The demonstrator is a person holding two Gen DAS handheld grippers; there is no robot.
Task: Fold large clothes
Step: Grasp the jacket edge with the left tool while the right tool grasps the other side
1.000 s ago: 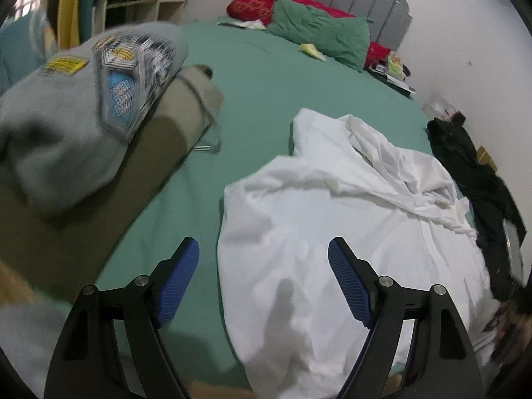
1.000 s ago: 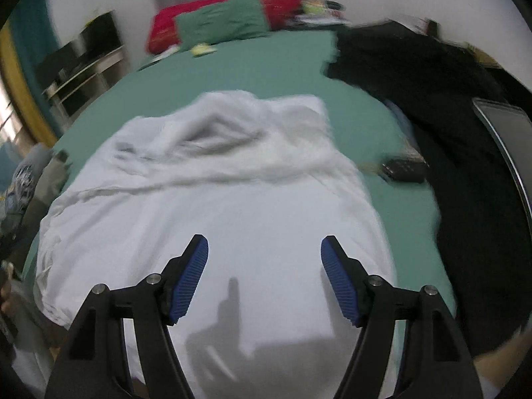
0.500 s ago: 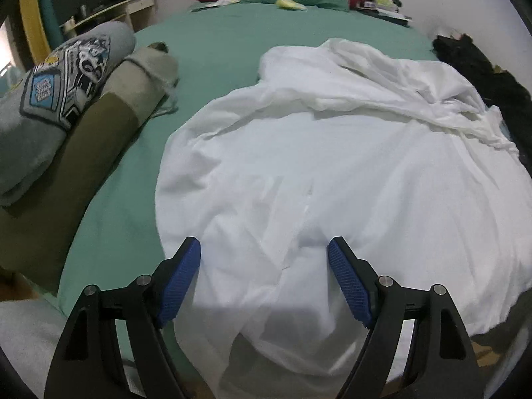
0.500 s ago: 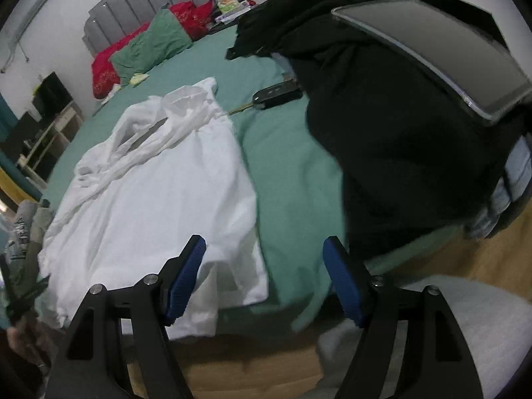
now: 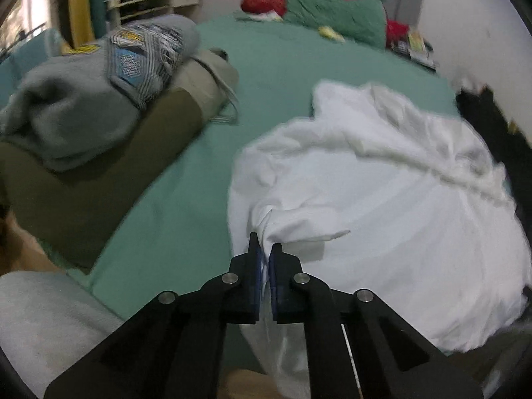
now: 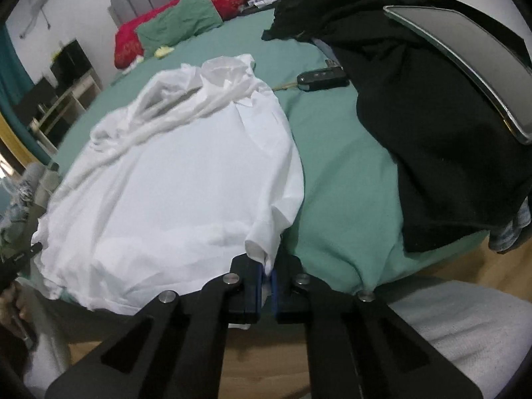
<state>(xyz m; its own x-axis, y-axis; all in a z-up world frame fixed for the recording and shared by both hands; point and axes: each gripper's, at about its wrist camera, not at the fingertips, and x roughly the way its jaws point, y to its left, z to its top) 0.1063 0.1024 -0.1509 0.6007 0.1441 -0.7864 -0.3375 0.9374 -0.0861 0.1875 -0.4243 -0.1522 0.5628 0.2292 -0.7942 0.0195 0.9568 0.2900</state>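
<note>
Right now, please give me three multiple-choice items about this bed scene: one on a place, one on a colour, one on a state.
1. Where does the key fob lie?
A. between the white garment and the black clothes
B. on the green pillow
C. on the floor

2. What colour is the bedsheet?
A. grey
B. green
C. red

3. What is the state of the right gripper?
A. open above the sheet
B. shut on nothing
C. shut on the white garment's near corner

Answers:
1 A, it rests on the sheet in the gap between them.
2 B, green shows around the garment.
3 C, white cloth sits pinched between the pads.
</note>
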